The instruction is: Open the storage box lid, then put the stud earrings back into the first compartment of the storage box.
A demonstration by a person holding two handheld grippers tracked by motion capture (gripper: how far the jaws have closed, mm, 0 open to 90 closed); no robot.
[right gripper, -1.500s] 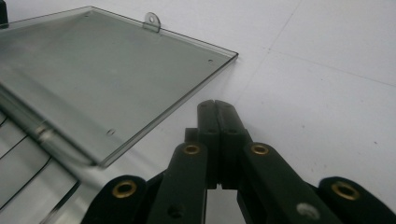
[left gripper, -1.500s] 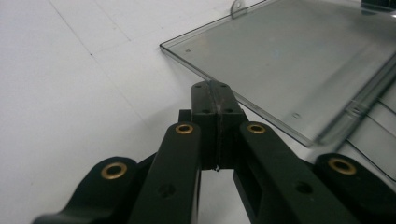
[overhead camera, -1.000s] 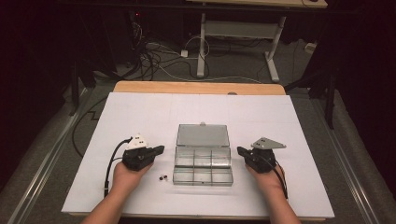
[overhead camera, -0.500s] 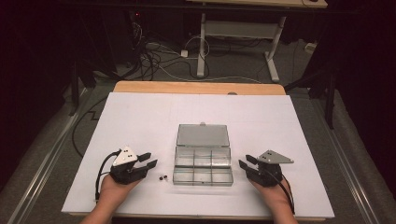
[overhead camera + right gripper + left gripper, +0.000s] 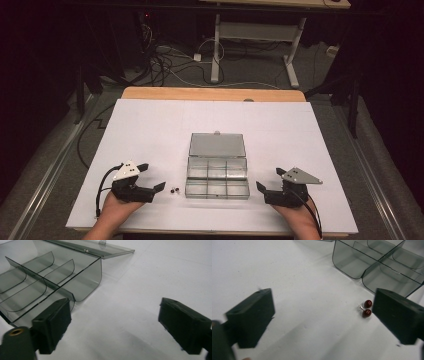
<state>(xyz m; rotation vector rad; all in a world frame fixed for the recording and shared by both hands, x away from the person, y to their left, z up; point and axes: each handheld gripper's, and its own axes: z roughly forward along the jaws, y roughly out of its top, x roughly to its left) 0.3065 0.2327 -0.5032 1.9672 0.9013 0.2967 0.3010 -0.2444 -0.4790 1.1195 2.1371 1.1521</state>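
A clear plastic compartment box [image 5: 217,183] stands mid-table with its lid [image 5: 216,145] lying open flat behind it. Two small dark red beads [image 5: 174,190] on a thin metal pin lie just left of the box; in the left gripper view the beads [image 5: 367,308] sit on the sheet close to the right-hand jaw. My left gripper [image 5: 152,176] rests at the near left, and its jaws have just been opening, with nothing gripped [image 5: 324,312]. My right gripper [image 5: 270,179] rests right of the box; its jaws have also just been opening and are empty [image 5: 118,322]. The box's corner [image 5: 82,282] is ahead to the left.
A white sheet [image 5: 150,130] covers the table, with a wooden edge [image 5: 210,93] at the back. Cables [image 5: 170,65] and a desk frame [image 5: 255,35] lie on the dark floor beyond. Each gripper's cable trails toward the near edge.
Both hands drew back toward the near edge and outward from the box. Both pairs of jaws went from shut to wide apart.
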